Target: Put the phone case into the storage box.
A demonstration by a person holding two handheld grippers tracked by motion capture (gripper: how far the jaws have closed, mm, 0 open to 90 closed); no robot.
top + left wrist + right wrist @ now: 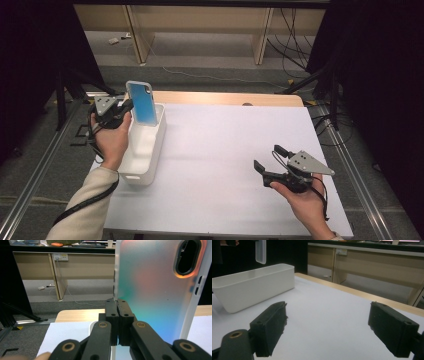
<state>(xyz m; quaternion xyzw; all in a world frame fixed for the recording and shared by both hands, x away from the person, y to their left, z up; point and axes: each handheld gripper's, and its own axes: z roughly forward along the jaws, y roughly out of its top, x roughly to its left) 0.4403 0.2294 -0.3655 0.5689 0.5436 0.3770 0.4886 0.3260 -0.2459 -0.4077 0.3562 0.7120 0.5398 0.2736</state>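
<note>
Over the bin's (145, 150) far end, my left gripper (125, 106) pinches the phone case (141, 102) by its edge, upright, probably so it drops in cleanly. Well right of the bin, my right gripper (267, 159) waits wide open, holding nothing.

A: Item one, the phone case (141, 102) you hold: what colours do you log?

B: From above, bright blue with a white rim. In the left gripper view (160, 290) it reads frosted, shading teal to pale pink, with an orange glow round the dark camera cut-out.

A: Item two, the bin (146, 145)?

B: Plain white, no pattern.

A: Your grippers?

B: Left gripper (125, 106) black, grey plate. Right gripper (267, 157) the same. Brass-coloured rivets on the black jaws.

A: Table (225, 150)?

B: White sheet, pale wood edge.
</note>
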